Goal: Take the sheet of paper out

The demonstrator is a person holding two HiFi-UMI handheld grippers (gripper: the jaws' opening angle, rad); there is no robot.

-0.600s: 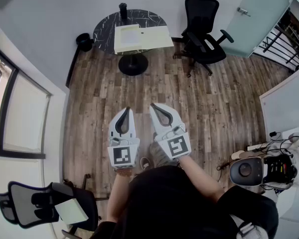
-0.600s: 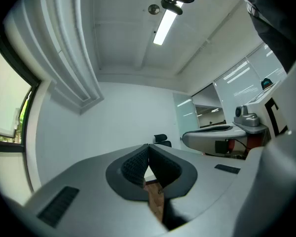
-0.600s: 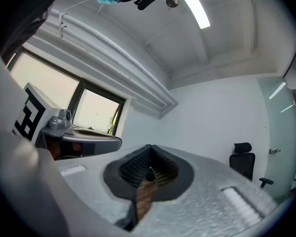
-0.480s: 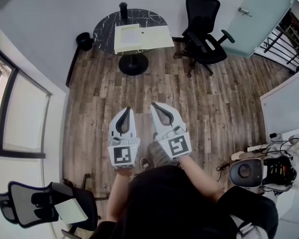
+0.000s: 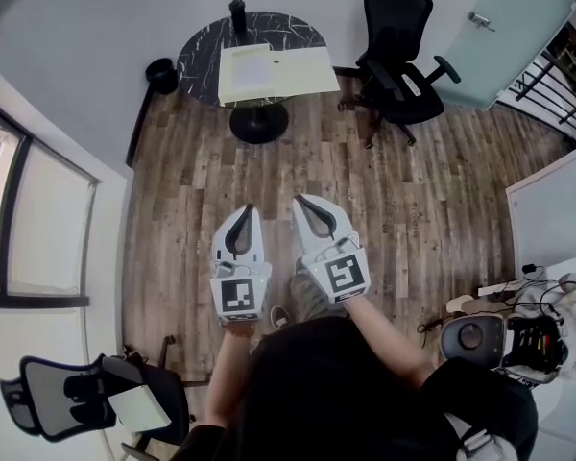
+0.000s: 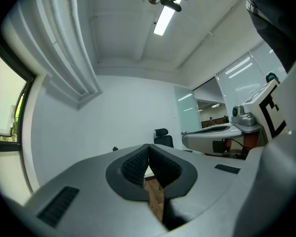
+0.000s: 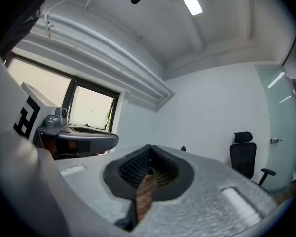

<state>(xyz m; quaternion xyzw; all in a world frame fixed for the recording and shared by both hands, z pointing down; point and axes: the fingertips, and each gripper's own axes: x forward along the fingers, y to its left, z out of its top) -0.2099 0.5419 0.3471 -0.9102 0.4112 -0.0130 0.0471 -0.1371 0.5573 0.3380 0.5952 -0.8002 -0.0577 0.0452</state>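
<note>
Head view: we see the left gripper (image 5: 246,209) and right gripper (image 5: 300,202) held side by side close to the body over the wood floor (image 5: 394,190), noses toward the table (image 5: 200,54) and well apart from it. The sheet of paper (image 5: 251,66) lies flat on a yellow mat (image 5: 302,71) (could be a folder, we can't tell) on that round dark marble table. A black cylinder (image 5: 237,13) stands at the table's far rim. A black chair (image 5: 400,54) is right of the table and a black bin (image 5: 160,73) left of it by the wall. A second chair (image 5: 86,397) at lower left has a pale sheet (image 5: 139,408) on its seat. Only print we can make out: black-and-white square patterns on the left cube (image 5: 238,299) and right cube (image 5: 343,278). Left gripper view: left gripper (image 6: 148,145) is clenched, pads tip to tip, nothing between them, only floor showing through the slot below. The right gripper's body and its cube sit at the right edge, with a chair far off and a ceiling light (image 6: 163,20) overhead. Right gripper view: right gripper (image 7: 150,146) is clamped the same way, tips touching, empty. The left gripper's body is at left, with a window (image 7: 89,113) behind it, and a chair stands by the glass door (image 7: 281,132).
</note>
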